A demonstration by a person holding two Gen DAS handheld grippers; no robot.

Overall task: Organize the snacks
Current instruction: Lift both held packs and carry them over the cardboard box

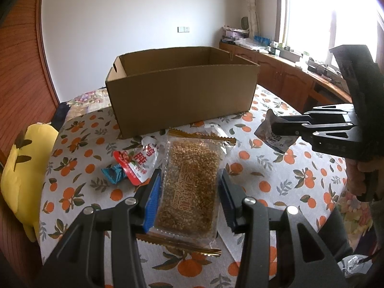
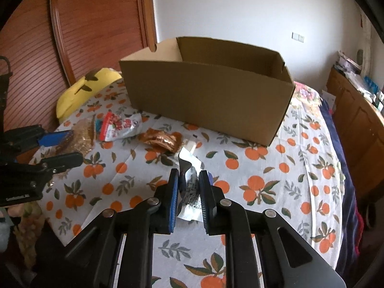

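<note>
In front of the open cardboard box [image 1: 182,88], the left gripper [image 1: 189,180] is clamped on a clear packet of puffed-grain bar [image 1: 189,184]. To its right, also before the box, the right gripper [image 2: 188,180] pinches a small white-and-grey snack pouch [image 2: 190,189] above the orange-print tablecloth [image 2: 264,180].

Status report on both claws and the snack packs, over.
Left claw shut on grain bar pack. Right claw shut on small silver packet, lifted. Cardboard box open, path clear.

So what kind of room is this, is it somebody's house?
Probably a room in a home. The snacks lie on an orange-print cloth, a yellow plush pillow sits at the side, and wooden cabinets run under a curtained window.
</note>
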